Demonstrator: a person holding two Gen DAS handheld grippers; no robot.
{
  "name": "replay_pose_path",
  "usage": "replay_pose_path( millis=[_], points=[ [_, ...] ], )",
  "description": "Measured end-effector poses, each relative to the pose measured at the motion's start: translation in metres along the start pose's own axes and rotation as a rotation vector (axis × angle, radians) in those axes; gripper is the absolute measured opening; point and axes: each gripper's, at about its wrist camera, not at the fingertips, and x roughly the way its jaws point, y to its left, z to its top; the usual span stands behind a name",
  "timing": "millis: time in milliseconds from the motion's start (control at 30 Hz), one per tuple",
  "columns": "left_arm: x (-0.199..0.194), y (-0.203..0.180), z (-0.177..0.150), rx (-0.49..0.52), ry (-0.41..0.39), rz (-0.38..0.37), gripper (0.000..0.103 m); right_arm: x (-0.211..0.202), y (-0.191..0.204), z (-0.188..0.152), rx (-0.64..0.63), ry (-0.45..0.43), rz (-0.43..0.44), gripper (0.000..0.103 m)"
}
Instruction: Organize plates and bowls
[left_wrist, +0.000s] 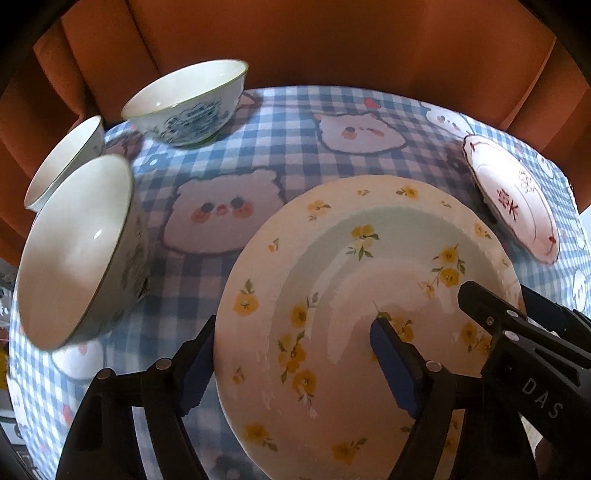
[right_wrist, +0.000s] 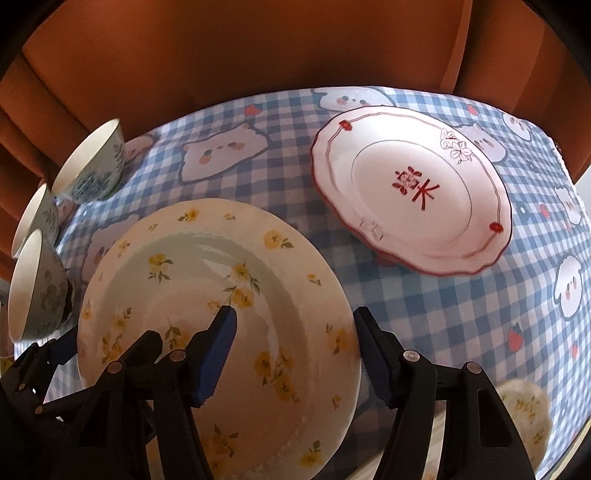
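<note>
A cream plate with yellow flowers (left_wrist: 332, 280) (right_wrist: 207, 266) lies on the checked tablecloth between my two grippers. My left gripper (left_wrist: 295, 365) straddles its left rim, one blue pad outside the edge and the other over the plate's well, with the jaws wide apart. From the other side, my right gripper (right_wrist: 295, 354) straddles the right rim the same way, open; it also shows in the left wrist view (left_wrist: 498, 306). Three blue-patterned white bowls (left_wrist: 184, 107) (left_wrist: 66, 162) (left_wrist: 77, 251) stand at the left. A white plate with a red rim and red character (right_wrist: 413, 188) (left_wrist: 517, 199) sits at the back right.
The table (right_wrist: 461, 314) carries a blue checked cloth with bear prints, and its far edge meets an orange curtain (right_wrist: 258, 55). Part of another flowered dish (right_wrist: 524, 410) shows at the near right corner. The bowls (right_wrist: 92, 162) crowd the left edge.
</note>
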Motion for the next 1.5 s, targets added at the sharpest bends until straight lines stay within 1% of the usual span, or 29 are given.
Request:
replay_pose_path(
  millis=[300,433,500,600,667,833,1000,1100,1233,1400,1500],
  points=[
    [-0.017,0.019,-0.036,0.003,0.039,0.007,0.08,-0.015,0.02,-0.036,-0.027,0.028,0.009,0.068],
    [-0.022,0.024,-0.049,0.006,0.041,0.009,0.08,-0.02,0.027,-0.05,-0.032,0.043,0.016,0.068],
    [-0.022,0.025,-0.05,0.011,0.036,0.011,0.08,-0.022,0.031,-0.055,-0.049,0.041,0.008,0.068],
    [-0.021,0.024,-0.05,0.007,0.022,0.018,0.08,-0.02,0.032,-0.054,-0.057,0.039,0.001,0.068],
    [-0.019,0.023,-0.051,0.013,0.014,0.029,0.08,-0.015,0.034,-0.052,-0.068,0.04,-0.009,0.063],
    [-0.017,0.023,-0.049,0.004,0.002,0.027,0.082,-0.01,0.033,-0.05,-0.062,0.038,-0.019,0.062],
    [-0.018,0.026,-0.046,-0.001,0.027,0.002,0.082,-0.011,0.035,-0.048,-0.062,0.046,-0.035,0.062],
    [-0.025,0.032,-0.047,-0.002,0.029,-0.007,0.081,-0.018,0.039,-0.048,-0.069,0.039,-0.039,0.062],
    [-0.04,0.037,-0.05,0.02,0.007,-0.019,0.08,-0.03,0.046,-0.053,-0.054,0.035,-0.044,0.063],
    [-0.063,0.041,-0.055,0.051,-0.023,-0.058,0.08,-0.056,0.052,-0.063,-0.017,-0.004,-0.082,0.063],
    [-0.077,0.037,-0.059,0.081,-0.049,-0.068,0.08,-0.074,0.051,-0.072,0.016,-0.028,-0.099,0.063]
  ],
)
